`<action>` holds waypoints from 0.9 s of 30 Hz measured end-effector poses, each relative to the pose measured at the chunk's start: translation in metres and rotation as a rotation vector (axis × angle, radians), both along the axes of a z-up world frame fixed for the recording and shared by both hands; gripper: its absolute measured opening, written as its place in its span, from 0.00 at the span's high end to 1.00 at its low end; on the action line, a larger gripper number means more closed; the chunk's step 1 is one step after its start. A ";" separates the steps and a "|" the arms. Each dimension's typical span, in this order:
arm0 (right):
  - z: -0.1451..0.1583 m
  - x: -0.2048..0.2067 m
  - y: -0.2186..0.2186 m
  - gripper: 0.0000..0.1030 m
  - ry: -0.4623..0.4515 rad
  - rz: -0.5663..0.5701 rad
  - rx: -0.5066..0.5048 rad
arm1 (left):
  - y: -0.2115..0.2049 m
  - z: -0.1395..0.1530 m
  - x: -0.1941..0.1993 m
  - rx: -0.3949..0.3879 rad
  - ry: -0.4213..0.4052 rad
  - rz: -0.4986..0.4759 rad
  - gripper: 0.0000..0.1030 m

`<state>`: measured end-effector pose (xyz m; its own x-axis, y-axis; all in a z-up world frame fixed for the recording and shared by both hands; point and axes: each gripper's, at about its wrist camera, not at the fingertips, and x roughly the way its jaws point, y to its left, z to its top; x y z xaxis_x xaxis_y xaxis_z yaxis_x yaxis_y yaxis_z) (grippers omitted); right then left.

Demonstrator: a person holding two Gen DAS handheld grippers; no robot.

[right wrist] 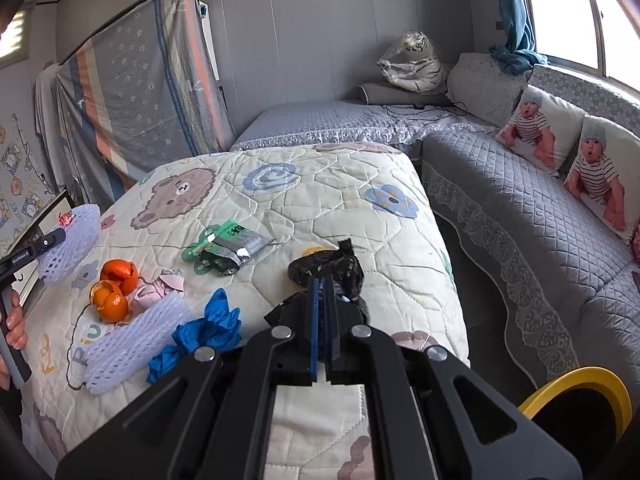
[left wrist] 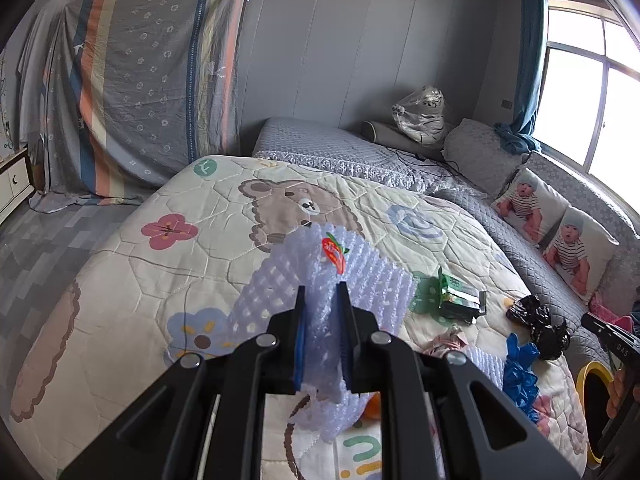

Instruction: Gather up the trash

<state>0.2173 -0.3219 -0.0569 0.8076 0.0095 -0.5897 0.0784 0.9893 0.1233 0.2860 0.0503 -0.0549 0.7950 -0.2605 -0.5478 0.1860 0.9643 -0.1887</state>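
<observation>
Left wrist view shows my left gripper [left wrist: 322, 288] clamped on a white foam fruit net [left wrist: 320, 280] with a small red sticker, lifted above the bear-print quilt [left wrist: 132, 280]. Right wrist view shows my right gripper [right wrist: 322, 280] pinched shut on a crumpled black plastic bag [right wrist: 326, 266], which sits near the quilt's right edge.

Scattered on the quilt between the two: a green and silver snack wrapper [right wrist: 230, 246] toward the middle, a crumpled blue glove [right wrist: 204, 332] just left of my right gripper, a second foam net [right wrist: 132, 344] lying flat near the front edge, orange peels [right wrist: 114, 288] touching a pink crumpled wrapper [right wrist: 156, 286].

A yellow-rimmed bin [right wrist: 576, 400] stands on the floor at the lower right, beside the grey quilted sofa [right wrist: 520, 200] with two baby-print pillows [right wrist: 560, 144].
</observation>
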 end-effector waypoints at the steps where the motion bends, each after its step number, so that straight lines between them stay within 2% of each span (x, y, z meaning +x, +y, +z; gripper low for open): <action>1: -0.004 0.001 -0.001 0.98 0.008 0.009 0.008 | -0.001 0.000 0.000 -0.001 0.001 -0.004 0.88; 6: -0.017 0.010 0.000 0.94 0.038 0.000 -0.018 | -0.002 -0.001 -0.001 0.000 -0.001 -0.012 0.88; 7: -0.020 0.013 0.000 0.81 0.045 -0.006 -0.020 | -0.002 0.000 -0.001 -0.003 0.001 -0.012 0.88; 8: -0.022 0.016 0.000 0.60 0.047 -0.010 -0.024 | -0.002 -0.001 0.000 -0.003 0.002 -0.012 0.88; 9: -0.023 0.018 -0.001 0.52 0.040 -0.012 -0.021 | -0.002 0.000 0.000 -0.001 0.002 -0.012 0.88; 10: -0.024 0.020 -0.001 0.50 0.034 -0.012 -0.019 | -0.002 0.000 0.000 -0.001 0.001 -0.012 0.88; 16: -0.039 0.042 0.001 0.51 0.110 -0.003 -0.015 | 0.002 -0.004 0.004 0.002 0.010 -0.002 0.88; 18: -0.044 0.046 0.002 0.57 0.127 -0.006 -0.015 | 0.003 -0.004 0.004 0.002 0.012 0.001 0.88; 20: -0.046 0.047 0.001 0.69 0.130 -0.008 -0.005 | 0.004 -0.005 0.003 0.009 0.010 0.003 0.88; 23: -0.044 0.046 -0.001 0.81 0.128 -0.026 -0.005 | 0.000 -0.004 0.002 0.023 0.010 0.000 0.88; 24: -0.043 0.046 -0.001 0.82 0.124 -0.028 -0.006 | -0.001 -0.004 0.002 0.022 0.010 -0.002 0.88; 25: -0.042 0.044 -0.001 0.89 0.118 -0.029 -0.005 | -0.002 -0.003 0.001 0.021 0.009 -0.005 0.88; 27: -0.039 0.042 -0.002 0.89 0.109 -0.033 -0.012 | -0.006 0.001 0.000 0.020 0.003 -0.011 0.88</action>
<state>0.2591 -0.3240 -0.0962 0.7386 -0.0233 -0.6737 0.1228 0.9873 0.1005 0.2858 0.0443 -0.0543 0.7907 -0.2584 -0.5550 0.1962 0.9657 -0.1702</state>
